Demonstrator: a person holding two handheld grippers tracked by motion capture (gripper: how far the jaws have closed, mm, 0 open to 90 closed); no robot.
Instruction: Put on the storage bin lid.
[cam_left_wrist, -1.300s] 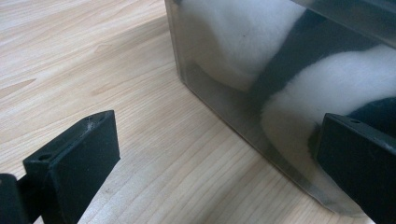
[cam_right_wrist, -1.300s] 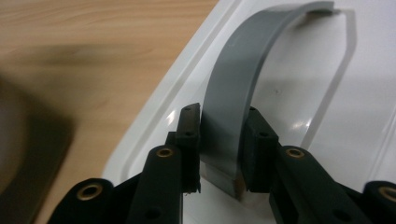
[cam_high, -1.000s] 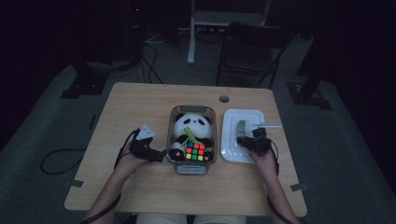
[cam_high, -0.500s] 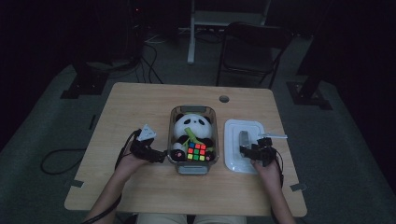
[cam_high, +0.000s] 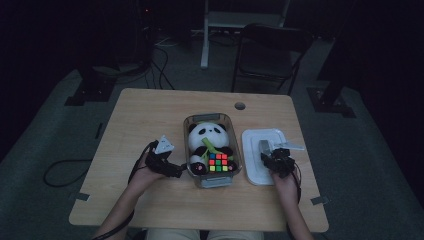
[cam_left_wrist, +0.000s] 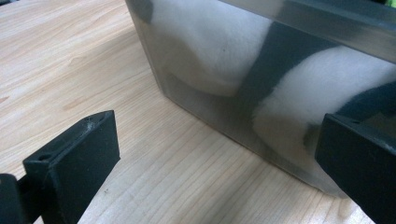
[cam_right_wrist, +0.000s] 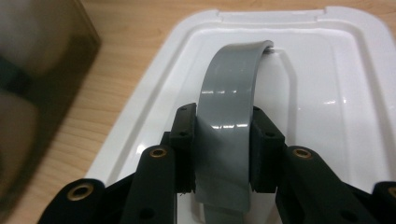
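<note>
Right tongs (cam_right_wrist: 222, 154), jaws just closed in, clamp the grey arched handle (cam_right_wrist: 232, 93) of the white lid (cam_high: 264, 155), which lies flat on the surface (cam_high: 150, 115) beside the clear bin (cam_high: 212, 181). Left tongs (cam_left_wrist: 219, 163) released, jaws spread at the bin's side wall.

One table (cam_high: 150, 130), one clear bin (cam_high: 235, 165), one plush panda (cam_high: 207, 135), one puzzle cube (cam_high: 218, 162), one white lid (cam_high: 252, 145), two tools
</note>
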